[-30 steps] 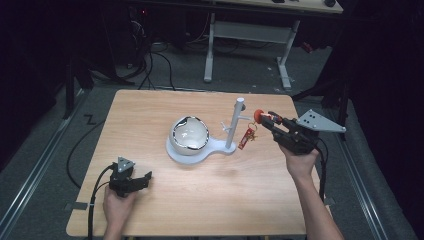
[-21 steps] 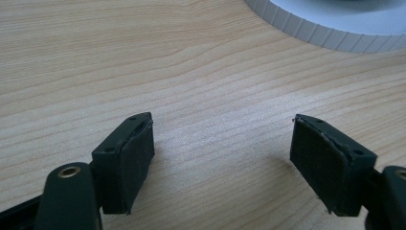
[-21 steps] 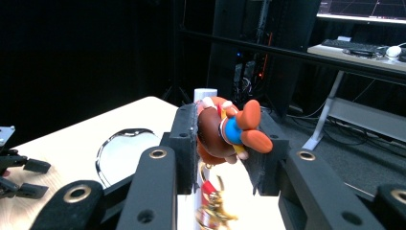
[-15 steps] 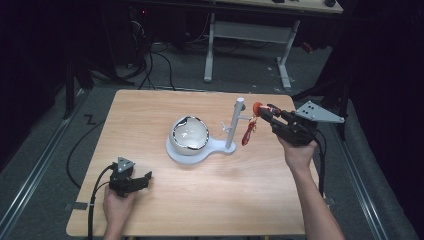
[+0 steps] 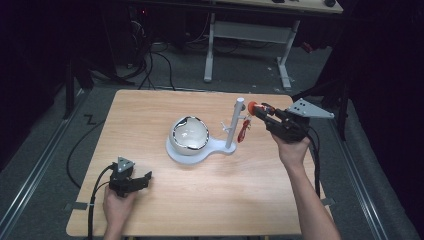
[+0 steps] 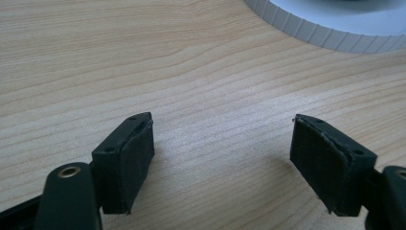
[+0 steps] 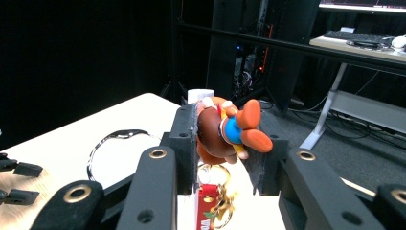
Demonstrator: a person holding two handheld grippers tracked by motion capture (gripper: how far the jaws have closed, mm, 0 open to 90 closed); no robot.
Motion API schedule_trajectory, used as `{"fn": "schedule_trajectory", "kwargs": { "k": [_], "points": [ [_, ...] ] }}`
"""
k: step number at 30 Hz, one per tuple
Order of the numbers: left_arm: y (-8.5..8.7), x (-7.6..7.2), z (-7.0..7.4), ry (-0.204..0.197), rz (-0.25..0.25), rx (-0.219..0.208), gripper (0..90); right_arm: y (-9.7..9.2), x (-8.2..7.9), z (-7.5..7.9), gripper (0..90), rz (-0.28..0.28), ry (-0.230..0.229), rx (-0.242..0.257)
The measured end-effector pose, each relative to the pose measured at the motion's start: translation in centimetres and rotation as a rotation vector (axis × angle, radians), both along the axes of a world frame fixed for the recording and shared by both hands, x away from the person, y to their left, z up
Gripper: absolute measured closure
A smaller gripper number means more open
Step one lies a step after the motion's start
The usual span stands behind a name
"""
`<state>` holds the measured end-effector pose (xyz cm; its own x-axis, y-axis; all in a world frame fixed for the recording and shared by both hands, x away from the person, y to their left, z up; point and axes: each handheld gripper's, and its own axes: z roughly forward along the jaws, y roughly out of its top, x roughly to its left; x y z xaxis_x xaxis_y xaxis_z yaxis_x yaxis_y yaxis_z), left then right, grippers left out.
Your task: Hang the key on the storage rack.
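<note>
A small brown, blue and orange toy figure (image 7: pixel 225 129) on a key ring (image 7: pixel 213 172) sits between the pads of my right gripper (image 7: pixel 225 146), which is shut on it. A red strap (image 5: pixel 243 131) dangles below it. In the high view the figure (image 5: pixel 251 106) is held just right of the top of the white post (image 5: pixel 236 125) of a stand. That stand's base (image 5: pixel 215 147) also carries a glossy round bowl (image 5: pixel 189 134). My left gripper (image 5: pixel 144 179) rests on the table near the front left; its jaws stand open over bare wood (image 6: pixel 222 158).
The wooden table (image 5: pixel 240 200) is bare around the stand. The ribbed white edge of the stand's base (image 6: pixel 335 28) lies ahead of the left gripper. Beyond the far edge are desk legs (image 5: pixel 285 60) and cables on a dark floor.
My right gripper has edged left and slightly farther away with the toy figure, closer to the top of the post. The left gripper has stayed put.
</note>
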<state>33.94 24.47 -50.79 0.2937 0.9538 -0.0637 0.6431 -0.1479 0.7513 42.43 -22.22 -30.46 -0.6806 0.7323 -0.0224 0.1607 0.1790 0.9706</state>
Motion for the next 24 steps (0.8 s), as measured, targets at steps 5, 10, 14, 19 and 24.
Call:
{"fn": "schedule_trajectory", "kwargs": {
  "k": [5,10,14,19,24],
  "points": [
    [0.0,0.0,0.0,0.0,0.0,0.0,23.9,-0.2,0.2,-0.4,67.7,-0.009,0.012,0.001],
    [0.0,0.0,0.0,0.0,0.0,-0.002,23.9,-0.5,0.5,-1.1,67.7,-0.02,0.034,0.006],
    [0.0,0.0,0.0,0.0,0.0,-0.001,23.8,-0.7,0.7,-1.8,67.7,-0.027,0.05,0.008],
    [0.0,0.0,0.0,0.0,0.0,0.0,23.8,-0.7,0.9,-2.5,67.6,-0.033,0.066,-0.002],
    [0.0,0.0,0.0,0.0,0.0,0.0,23.9,-0.7,0.9,-2.5,67.6,-0.036,0.069,-0.004]
  ]
}}
